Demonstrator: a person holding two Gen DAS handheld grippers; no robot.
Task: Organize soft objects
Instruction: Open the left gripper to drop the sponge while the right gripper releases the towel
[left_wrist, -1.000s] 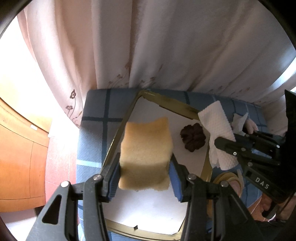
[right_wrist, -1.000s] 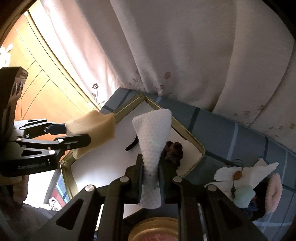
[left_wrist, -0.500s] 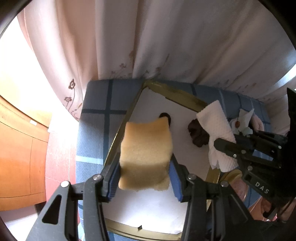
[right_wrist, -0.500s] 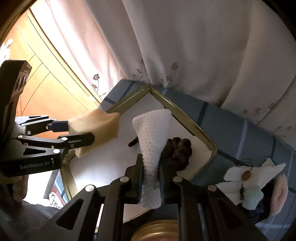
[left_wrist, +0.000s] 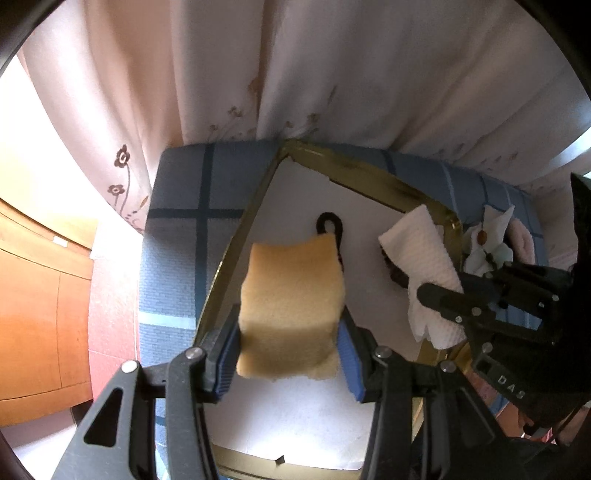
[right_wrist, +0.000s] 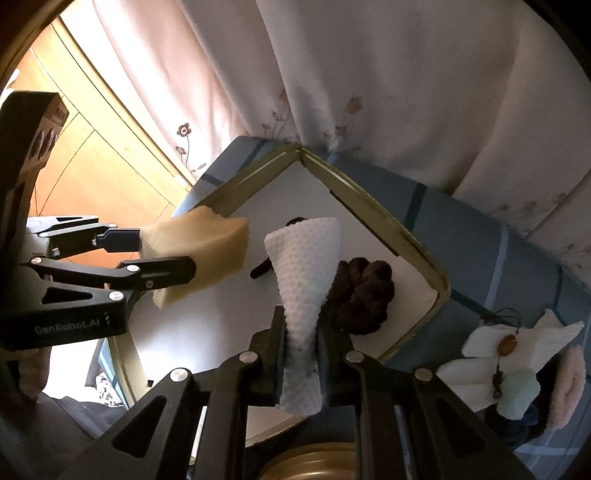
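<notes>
1. Two tongs were in view, one in each of the person's hands, both above one gold-rimmed tray (left_wrist: 236, 254) with a white floor.
2. The left tongs (left_wrist: 290, 354) were partly closed on one tan sponge (left_wrist: 291, 306), its blue pads pressing the sponge's two sides; the sponge hung above the tray's left half, clear of the floor.
3. The right tongs (right_wrist: 301, 347) were nearly shut, pinching one folded white paper towel (right_wrist: 303, 266) near its lower end, so that the towel fanned out wider above the grip.
4. One dark brown scrunchie (right_wrist: 360, 299) lay on the tray floor just beside the towel, near the tray's right corner.
5. One thin black hair tie (left_wrist: 330, 225) lay on the tray floor, partly hidden behind the sponge in the left wrist view.
6. The tray sat on one blue plaid surface (left_wrist: 177, 236); whether it was a tabletop or a cushion could not be told.
7. Outside the tray, on the plaid, lay one white paper flower (right_wrist: 517, 347) with a small pendant on it, and one pink fuzzy item (right_wrist: 569, 384) beside it.
8. A pale floral curtain (left_wrist: 295, 74) hung behind.
</notes>
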